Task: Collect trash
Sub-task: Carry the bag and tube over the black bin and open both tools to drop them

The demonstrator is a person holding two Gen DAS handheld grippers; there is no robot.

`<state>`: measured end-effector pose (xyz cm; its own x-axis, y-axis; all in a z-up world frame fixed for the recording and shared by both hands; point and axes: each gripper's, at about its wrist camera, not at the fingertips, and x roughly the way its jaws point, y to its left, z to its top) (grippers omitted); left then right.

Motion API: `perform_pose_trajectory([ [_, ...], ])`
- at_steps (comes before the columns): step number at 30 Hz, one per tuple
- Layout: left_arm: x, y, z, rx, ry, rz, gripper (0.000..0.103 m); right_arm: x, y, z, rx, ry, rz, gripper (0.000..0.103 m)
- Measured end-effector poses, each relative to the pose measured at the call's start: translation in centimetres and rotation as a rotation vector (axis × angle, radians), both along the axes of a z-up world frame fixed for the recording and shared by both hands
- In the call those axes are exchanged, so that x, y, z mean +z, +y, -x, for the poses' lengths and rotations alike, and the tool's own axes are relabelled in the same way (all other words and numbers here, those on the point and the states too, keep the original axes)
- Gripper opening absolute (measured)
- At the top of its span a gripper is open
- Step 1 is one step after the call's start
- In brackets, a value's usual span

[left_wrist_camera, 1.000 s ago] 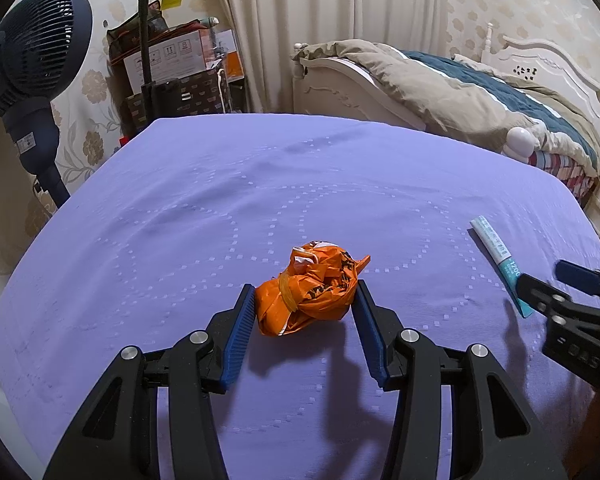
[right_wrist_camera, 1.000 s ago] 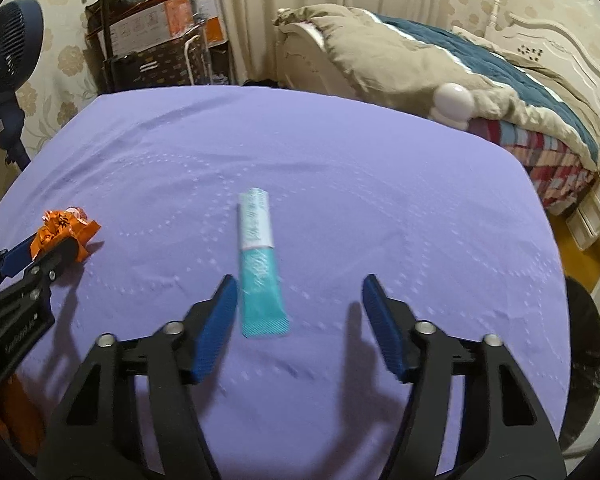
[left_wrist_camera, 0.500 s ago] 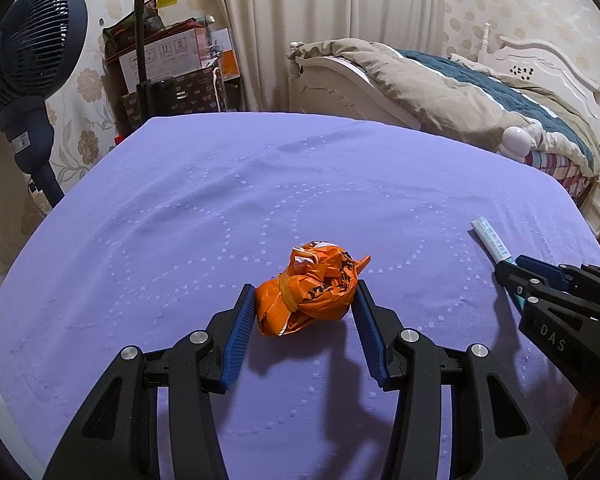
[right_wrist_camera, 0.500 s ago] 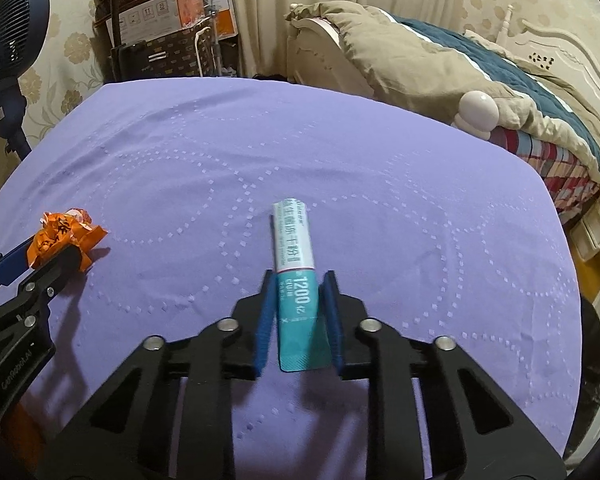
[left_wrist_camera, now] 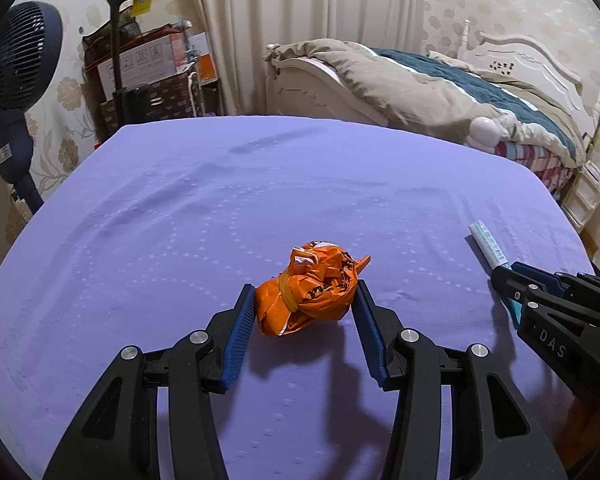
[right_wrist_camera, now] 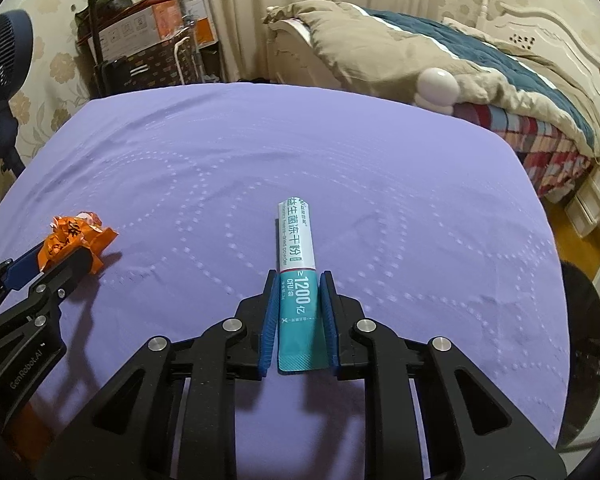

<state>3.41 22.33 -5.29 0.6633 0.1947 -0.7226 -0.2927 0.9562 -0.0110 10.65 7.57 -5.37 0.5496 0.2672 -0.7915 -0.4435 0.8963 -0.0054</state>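
Now we're at the pick-up step: our left gripper (left_wrist_camera: 304,308) pinches the crumpled orange wrapper (left_wrist_camera: 310,286) and our right gripper (right_wrist_camera: 300,304) is clamped on the teal sachet (right_wrist_camera: 298,260), both low over the purple cloth (right_wrist_camera: 380,168); next we lift both clear and look for a bin, none being in view
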Motion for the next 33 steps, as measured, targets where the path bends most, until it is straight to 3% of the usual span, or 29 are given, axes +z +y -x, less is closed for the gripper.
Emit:
perform_pose_trajectory([
  [14, 0.2, -6.5, -1.2, -0.125, -0.003, -0.012, 0.049, 0.4, -7.9, 1.0, -0.130, -0.022, -0.028, 0.020],
  [33, 2.4, -18.6, -3.2, -0.365, -0.060, -0.019, 0.049, 1.9, -20.4, 1.2, -0.387, -0.090, -0.054, 0.020],
])
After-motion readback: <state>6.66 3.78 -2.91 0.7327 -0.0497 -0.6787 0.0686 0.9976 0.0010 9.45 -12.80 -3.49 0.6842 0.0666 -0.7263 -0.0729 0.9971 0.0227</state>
